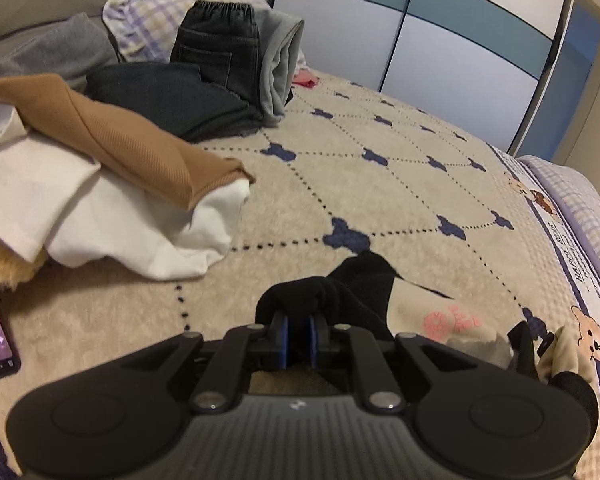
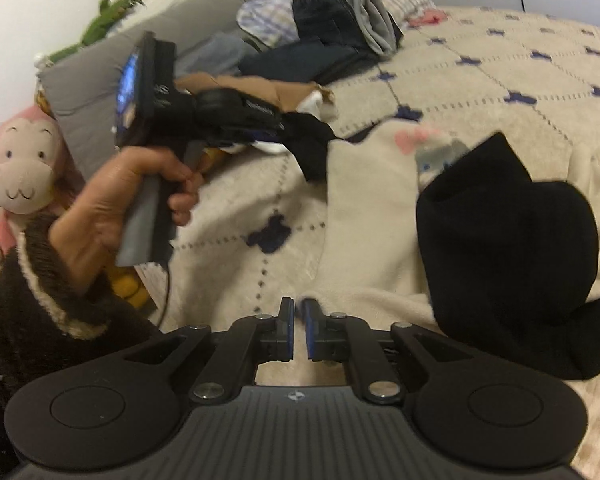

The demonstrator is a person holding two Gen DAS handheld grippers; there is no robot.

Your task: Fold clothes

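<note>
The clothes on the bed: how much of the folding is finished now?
Done: dark jeans and a grey garment lie folded at the back. In hand: the left gripper is shut on the black cuff of a cream garment, not yet folded. Left: the brown top and white garment lie loose.

Bed blanket [image 1: 380, 184] under clothes piles [image 1: 112, 152]
</note>
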